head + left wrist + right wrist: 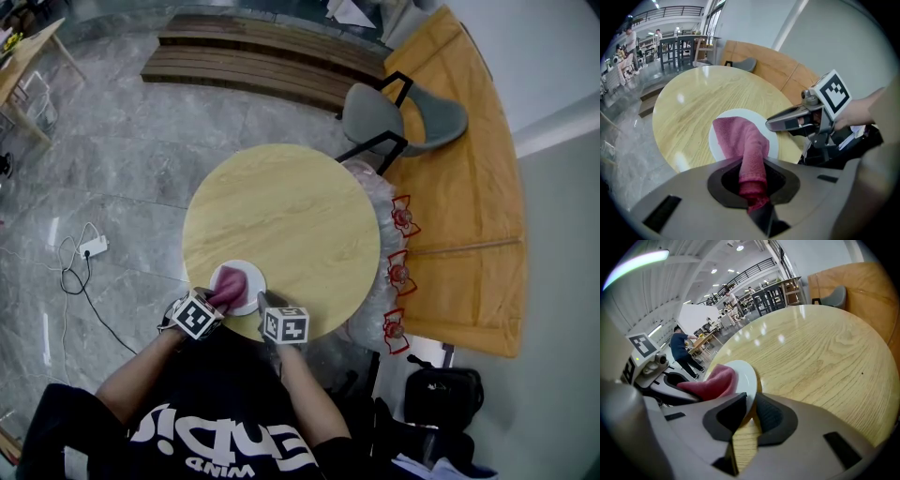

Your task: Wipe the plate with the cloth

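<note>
**tabletop_tom:** Where was the plate sitting at that point?

**wipe_guy:** On the round wooden table, right at the near edge by the person. The right gripper had its jaws pinched down on the plate's near rim. In the right gripper view the white edge ran straight between the two pads.

**tabletop_tom:** And the cloth?

**wipe_guy:** The pink one was clamped in the left gripper, jaws tight on a bunched end. The rest of it draped forward onto the plate and covered a good part of the left side. The two grippers were just beside each other at the plate, left one on the cloth side. A grey chair stood at the far side of the table.
</note>
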Demonstrator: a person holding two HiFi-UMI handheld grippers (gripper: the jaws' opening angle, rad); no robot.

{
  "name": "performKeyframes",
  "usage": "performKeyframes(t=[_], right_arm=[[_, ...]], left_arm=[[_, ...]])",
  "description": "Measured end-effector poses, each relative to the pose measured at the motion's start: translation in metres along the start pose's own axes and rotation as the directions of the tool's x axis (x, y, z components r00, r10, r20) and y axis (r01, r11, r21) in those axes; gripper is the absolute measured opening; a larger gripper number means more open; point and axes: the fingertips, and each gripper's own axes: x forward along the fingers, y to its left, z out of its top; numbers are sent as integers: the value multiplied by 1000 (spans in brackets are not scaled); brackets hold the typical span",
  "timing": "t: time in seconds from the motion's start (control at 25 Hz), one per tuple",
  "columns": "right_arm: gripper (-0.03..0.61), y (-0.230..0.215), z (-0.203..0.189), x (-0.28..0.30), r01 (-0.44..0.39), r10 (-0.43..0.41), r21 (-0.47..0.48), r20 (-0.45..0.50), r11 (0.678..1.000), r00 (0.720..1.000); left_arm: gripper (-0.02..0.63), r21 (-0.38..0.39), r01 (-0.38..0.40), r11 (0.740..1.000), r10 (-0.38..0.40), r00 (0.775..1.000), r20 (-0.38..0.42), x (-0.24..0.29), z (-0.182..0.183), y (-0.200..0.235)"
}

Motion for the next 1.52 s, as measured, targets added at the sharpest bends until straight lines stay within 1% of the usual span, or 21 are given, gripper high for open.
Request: performKeyframes(t=[0.16, 0.32, 0.48, 0.72, 0.8, 0.92, 1.08, 1.16, 1.2, 1.36, 1.44, 1.52], right_arm=[[81, -1, -1, -1, 2, -2, 5, 1, 1000, 1000], [81, -3, 0, -3, 4, -4, 18, 2, 1000, 1000], [81, -10, -3, -14, 34, -34, 1, -19, 999, 999], [81, -13, 5, -31, 27, -27, -12, 4, 1000, 1000], [81, -9, 13, -38, 24, -24, -16, 28, 1000, 999], [81, 5, 36, -53, 16, -11, -44, 109, 999, 994], [81, 44, 80, -82, 6, 36, -176, 240, 984, 970], [80, 62, 103, -100, 12, 60, -225, 308, 974, 949], [75, 69, 112, -110, 19, 69, -245, 343, 969, 937], [58, 90, 139, -151, 55, 93, -295, 466, 954, 880], [49, 98, 149, -174, 80, 98, -306, 525, 949, 845], [43, 105, 156, -196, 110, 102, -319, 580, 941, 808]], left_arm=[[52, -35, -15, 999, 15, 1000, 13, -6, -5, 9], [52, -41, -23, 999, 23, 999, 22, -11, -4, 12], [52, -46, -18, 999, 19, 999, 26, -18, -1, 8], [52, -52, -23, 998, 27, 996, 84, -28, 17, 6], [52, -56, -24, 998, 29, 994, 101, -33, 25, 4], [52, -68, -22, 997, 32, 989, 142, -42, 43, 1], [52, -71, -9, 997, 25, 975, 220, -70, 72, -10], [52, -46, -24, 999, 36, 958, 285, -87, 91, -13], [52, -28, -38, 999, 45, 945, 324, -96, 100, -15], [52, 35, -96, 995, 69, 880, 469, -134, 132, -29], [52, 50, -116, 992, 71, 838, 541, -154, 143, -37], [52, 64, -135, 989, 66, 782, 620, -174, 152, -44]])
